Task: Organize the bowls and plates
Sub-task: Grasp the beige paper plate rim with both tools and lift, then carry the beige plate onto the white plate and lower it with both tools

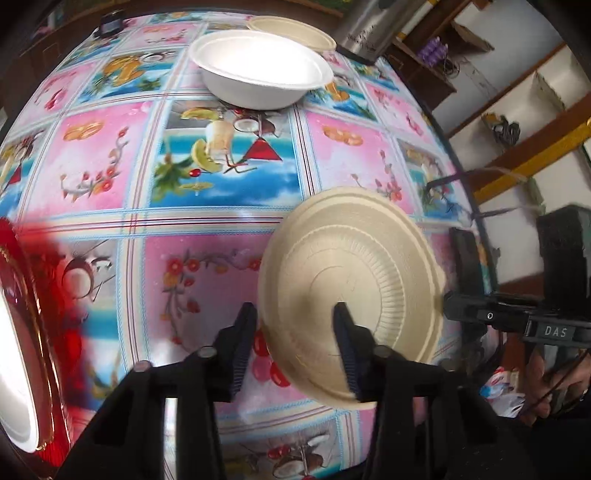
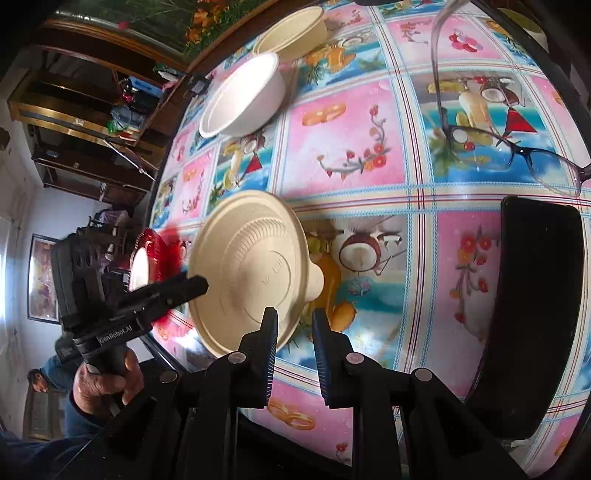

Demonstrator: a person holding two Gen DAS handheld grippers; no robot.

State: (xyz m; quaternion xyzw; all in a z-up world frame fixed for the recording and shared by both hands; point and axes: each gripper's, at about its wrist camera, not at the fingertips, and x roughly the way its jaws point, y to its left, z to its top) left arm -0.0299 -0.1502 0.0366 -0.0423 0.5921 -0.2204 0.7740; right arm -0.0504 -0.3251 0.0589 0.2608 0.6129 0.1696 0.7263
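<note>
A beige plate is held tilted above the table, underside toward the cameras; it also shows in the right wrist view. My left gripper is open, its right finger in front of the plate; whether it touches the plate I cannot tell. My right gripper is open and narrow, with the plate's rim beside its left finger. A white bowl and a beige bowl stand at the far side. A red plate with a white centre is at the left.
The table wears a bright fruit-and-flower cloth. Eyeglasses and a black phone lie at the right in the right wrist view. A metal can stands past the table's far edge. Shelves line the walls.
</note>
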